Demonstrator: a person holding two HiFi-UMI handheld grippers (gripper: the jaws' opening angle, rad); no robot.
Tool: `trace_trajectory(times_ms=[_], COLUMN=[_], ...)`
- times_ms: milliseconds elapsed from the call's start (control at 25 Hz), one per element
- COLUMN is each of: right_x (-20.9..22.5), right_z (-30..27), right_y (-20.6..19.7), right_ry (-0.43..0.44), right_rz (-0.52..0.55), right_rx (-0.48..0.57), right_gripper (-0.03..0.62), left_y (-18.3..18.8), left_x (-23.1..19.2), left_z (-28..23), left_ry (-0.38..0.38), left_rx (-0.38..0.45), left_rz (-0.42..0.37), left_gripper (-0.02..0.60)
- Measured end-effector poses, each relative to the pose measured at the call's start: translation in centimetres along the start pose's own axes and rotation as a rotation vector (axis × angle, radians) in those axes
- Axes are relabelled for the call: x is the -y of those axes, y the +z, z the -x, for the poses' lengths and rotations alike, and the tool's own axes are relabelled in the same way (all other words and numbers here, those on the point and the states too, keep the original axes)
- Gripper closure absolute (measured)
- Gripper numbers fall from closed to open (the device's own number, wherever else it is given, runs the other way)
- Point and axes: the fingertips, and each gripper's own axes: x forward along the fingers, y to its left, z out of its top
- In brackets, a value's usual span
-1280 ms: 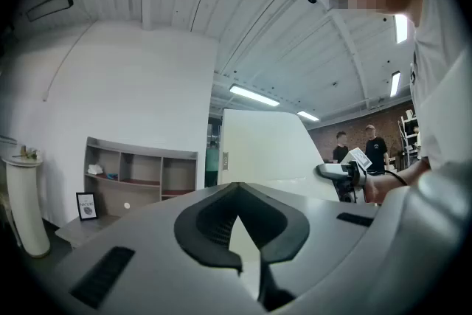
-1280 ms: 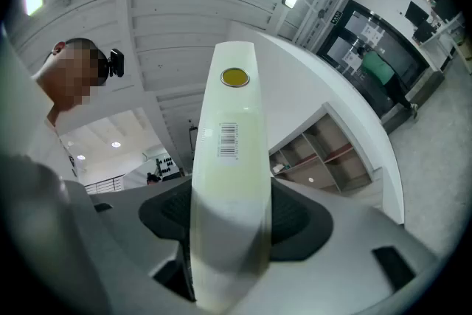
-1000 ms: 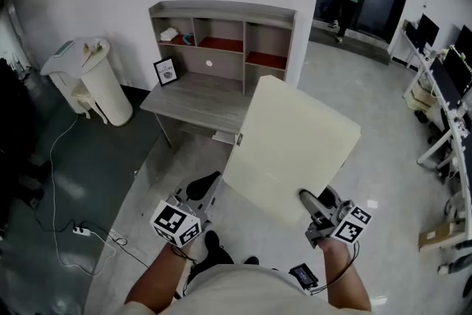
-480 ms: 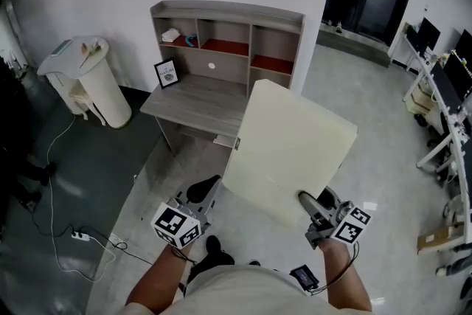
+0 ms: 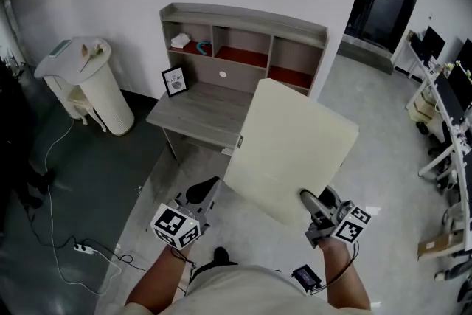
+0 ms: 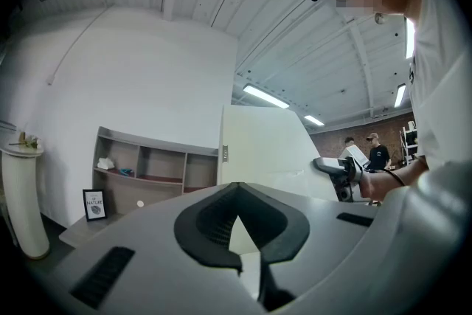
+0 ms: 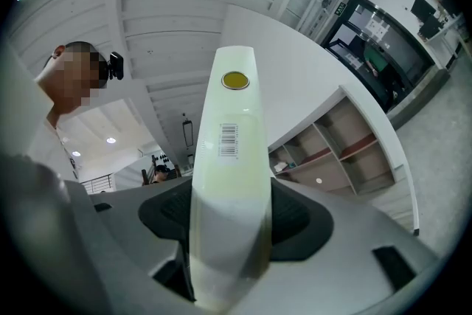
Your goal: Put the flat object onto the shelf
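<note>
Head view: shows a large cream board (image 5: pixel 291 151) held up at a tilt in mid-frame, pinched at its near corner by the right gripper (image 5: pixel 313 209) at 5 o'clock. Left gripper (image 5: pixel 195 204) at 7 o'clock, near the board's lower left edge, carrying nothing. Up at 12 o'clock, against the white wall, a grey desk (image 5: pixel 195 114) topped by an open shelf (image 5: pixel 243 16) with red-lined compartments. Board not on the shelf, but in the air in front of the desk's right end. On the desk at 11 o'clock, a small framed picture (image 5: pixel 175 80) standing upright. At 9 o'clock, a white bin (image 5: pixel 88 88). On the floor at 8 o'clock, a power strip (image 5: pixel 82 248) with a trailing cable.

Left gripper view: jaws pressed together at the tips, with nothing between them. Beyond them at 1 o'clock, the board, with the right gripper on its far side at 3 o'clock. Shelf and framed picture at 9 o'clock. Far off at 3 o'clock, two people (image 6: pixel 376 151).

Right gripper view: jaws clamped on the board's edge, seen end-on from 6 o'clock up to 12. On that edge, a barcode sticker (image 7: pixel 229 139) and above it a round yellow dot (image 7: pixel 235 80). Shelf at 3 o'clock.
</note>
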Motion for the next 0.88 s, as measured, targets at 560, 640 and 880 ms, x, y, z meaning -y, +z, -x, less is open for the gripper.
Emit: trace_trajectory(times_ms=[560,640,880], right_x=[-0.5,-0.3,1.4], right_z=[-10.5,-11.5,-14.2], right_y=[-2.3,-2.3,-2.5], right_ry=[-0.014,-0.01,0.007], right_rz=[0.0,0.004,0.014], right_rx=[-0.009,-0.01,-0.027], right_gripper=[0.303,0.303,0.303], left_y=[0.8,0.8,0.3], left_x=[-10.8,-11.7,-13.6], left_z=[2.0,1.9,0.3], left_ry=[-0.002,0.003,0.009], left_rx=[-0.001,-0.003,-0.024], left_rz=[0.009,0.008,-0.026], left_gripper=[0.569,0.569,0.569])
